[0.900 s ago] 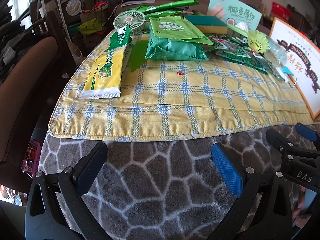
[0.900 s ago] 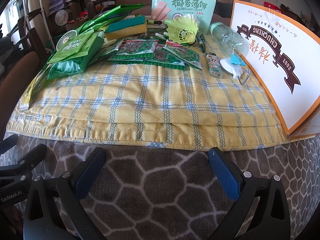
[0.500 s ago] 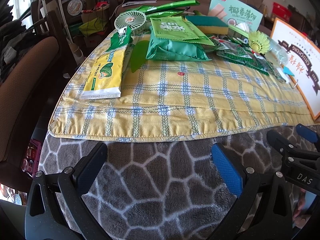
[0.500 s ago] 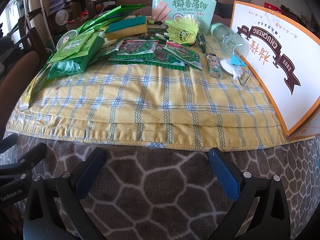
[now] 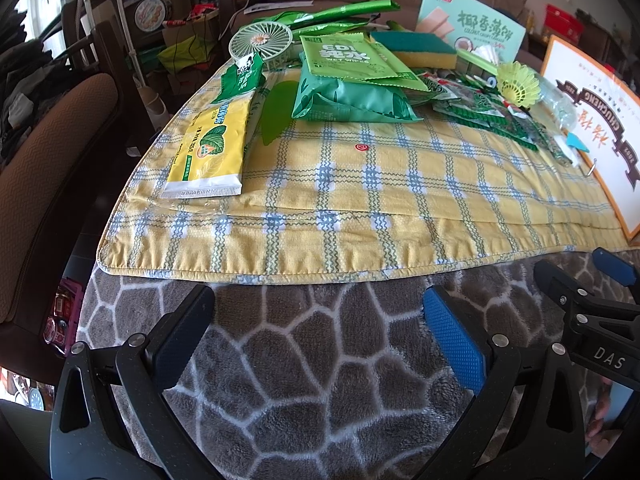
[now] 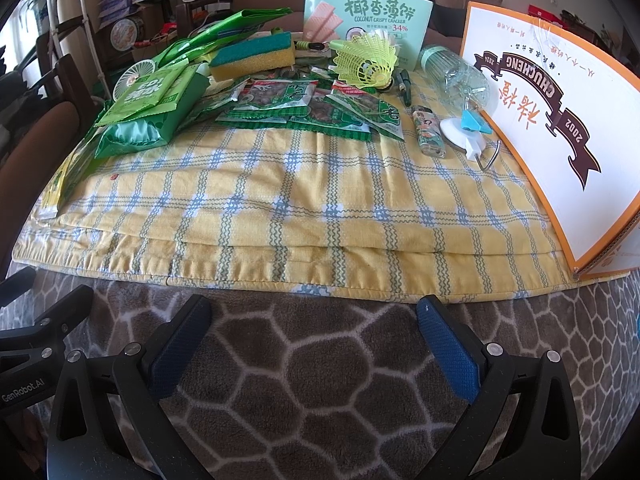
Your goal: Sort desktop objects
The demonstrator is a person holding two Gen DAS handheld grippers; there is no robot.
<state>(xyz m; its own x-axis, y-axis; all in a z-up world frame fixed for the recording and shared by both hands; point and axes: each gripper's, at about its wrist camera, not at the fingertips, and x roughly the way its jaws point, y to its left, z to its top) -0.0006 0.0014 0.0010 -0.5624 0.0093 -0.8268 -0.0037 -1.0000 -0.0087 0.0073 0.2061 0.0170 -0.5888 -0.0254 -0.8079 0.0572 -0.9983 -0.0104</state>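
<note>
Left gripper (image 5: 318,328): fingers (image 5: 454,342) spread wide apart, nothing between them, angled steeply down over the grey fleece blanket (image 5: 320,380) at the near desk edge. Right gripper (image 6: 314,334): same pose, blue pads wide apart and empty, over the same blanket. Each gripper's frame shows at the edge of the other's view, so the two sit side by side. A bit of a hand shows at the left view's lower right corner, mostly cut off.

Beyond the fingers: yellow plaid cloth (image 6: 320,208), its near half bare. All objects to sort sit along its far half. From the left edge: yellow wipes packet (image 5: 208,152), green wet-wipes pack (image 5: 352,100) with a flat sachet on top, small white fan (image 5: 260,42), sponge (image 6: 252,56), green snack packets (image 6: 312,114), yellow shuttlecock (image 6: 366,64), lighter (image 6: 428,132), white suction hook (image 6: 466,136), clear bottle (image 6: 458,78). Cracker box (image 6: 368,16) stands at the back. Orange-edged sign board (image 6: 552,132) stands along the right side, partly cut off.

Items under the snack pile are hard to make out.
</note>
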